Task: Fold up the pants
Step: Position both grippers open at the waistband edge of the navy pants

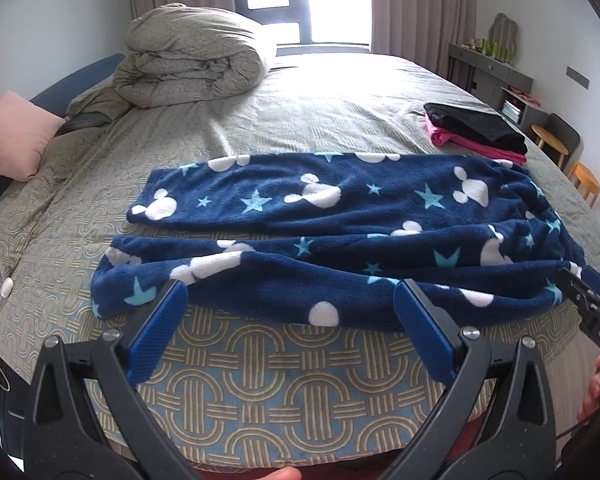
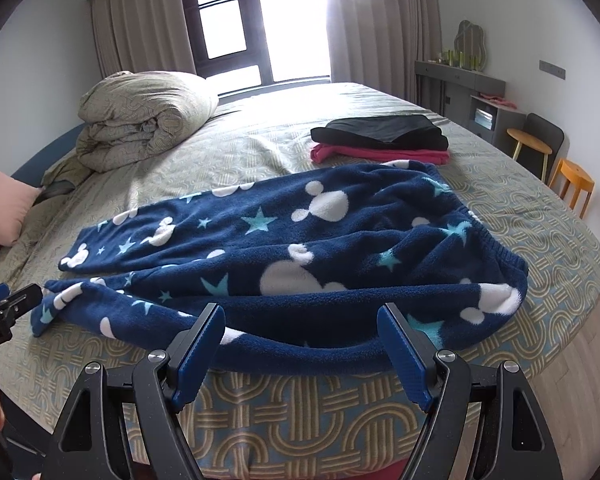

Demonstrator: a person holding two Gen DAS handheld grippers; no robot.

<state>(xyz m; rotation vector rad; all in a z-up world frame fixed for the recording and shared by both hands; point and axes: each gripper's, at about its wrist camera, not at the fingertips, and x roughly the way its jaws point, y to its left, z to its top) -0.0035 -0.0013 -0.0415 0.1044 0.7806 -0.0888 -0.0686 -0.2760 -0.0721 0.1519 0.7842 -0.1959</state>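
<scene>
The pants point(image 1: 340, 240), dark blue fleece with white mouse heads and pale stars, lie spread across the bed point(image 1: 260, 376), filling the middle of both frames; the waistband is at the right and the two legs run to the left. The left tongs point(image 1: 290, 292) at the bottom of the left wrist view stand wide open, blue pads at the near edge of a leg, gripping nothing. The right tongs point(image 2: 302, 316) at the bottom of the right wrist view are likewise spread wide, the near hem between the pads, not pinched. Folded black and pink clothes point(image 2: 380, 140) sit upper right, a rolled duvet point(image 1: 192, 64) upper left.
</scene>
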